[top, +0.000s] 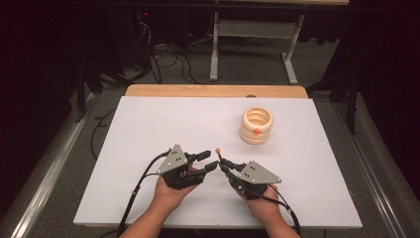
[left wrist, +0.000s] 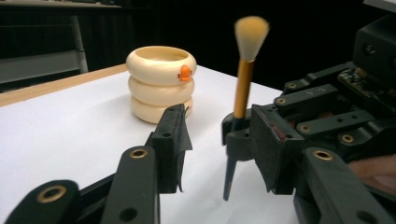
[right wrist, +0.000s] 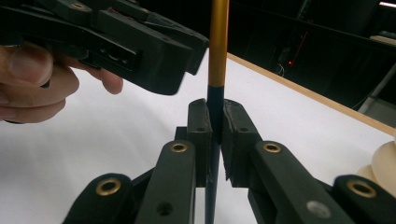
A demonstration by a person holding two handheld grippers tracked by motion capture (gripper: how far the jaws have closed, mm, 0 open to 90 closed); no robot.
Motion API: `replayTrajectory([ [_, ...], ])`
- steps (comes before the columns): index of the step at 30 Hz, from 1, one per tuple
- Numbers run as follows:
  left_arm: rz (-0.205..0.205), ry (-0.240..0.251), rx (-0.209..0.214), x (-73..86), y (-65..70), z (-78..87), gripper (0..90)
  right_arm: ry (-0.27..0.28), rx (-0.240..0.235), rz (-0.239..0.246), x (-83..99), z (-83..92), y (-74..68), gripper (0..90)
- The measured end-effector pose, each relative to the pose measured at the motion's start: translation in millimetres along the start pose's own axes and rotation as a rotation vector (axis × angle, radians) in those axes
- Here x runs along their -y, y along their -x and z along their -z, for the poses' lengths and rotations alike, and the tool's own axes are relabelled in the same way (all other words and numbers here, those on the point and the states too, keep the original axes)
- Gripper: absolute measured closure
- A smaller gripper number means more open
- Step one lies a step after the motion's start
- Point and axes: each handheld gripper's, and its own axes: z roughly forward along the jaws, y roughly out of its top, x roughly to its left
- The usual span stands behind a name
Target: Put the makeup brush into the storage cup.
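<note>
The right gripper (right wrist: 214, 126) clamps the dark lower handle of a makeup brush (left wrist: 243, 79), holding it upright just left of frame centre in the right gripper view, bristles up. In the high view the brush (top: 218, 150) sits at lower centre of the frame, between the two grippers. The left gripper (left wrist: 219, 140) stands part-open beside the brush, its pads off the handle.

The step in hand appears to be a handover completed to the right gripper, with the ringed cream holder (top: 256, 125) at upper right as the likely destination. Recommended practice:
- Clear the left gripper sideways before moving the brush.
- Keep the handle vertical.
- Lower the handle tip into the holder opening before releasing.
</note>
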Motion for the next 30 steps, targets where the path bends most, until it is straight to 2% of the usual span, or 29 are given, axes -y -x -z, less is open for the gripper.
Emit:
replayTrajectory([
  [12, 0.02, -0.019, -0.094, 5.5, -17.1, 7.7, 41.9, 0.007, 0.034, -0.037, 2.6, 10.4, 16.2, 84.7],
  [15, 0.034, -0.029, -0.1, 8.6, -21.6, 8.4, 39.5, 0.005, 0.047, -0.052, 3.3, 13.7, 20.7, 84.7],
  [19, 0.051, -0.045, -0.117, 11.8, -26.9, 8.4, 35.4, 0.01, 0.058, -0.048, 3.8, 18.1, 26.6, 84.7],
  [28, 0.041, -0.05, -0.176, 13.7, -35.5, 15.4, 28.2, 0.02, 0.095, -0.079, 6.3, 28.5, 39.5, 84.7],
  [30, 0.036, -0.054, -0.208, 13.9, -38.0, 18.3, 24.3, 0.029, 0.105, -0.085, 7.1, 31.4, 43.7, 84.7],
])
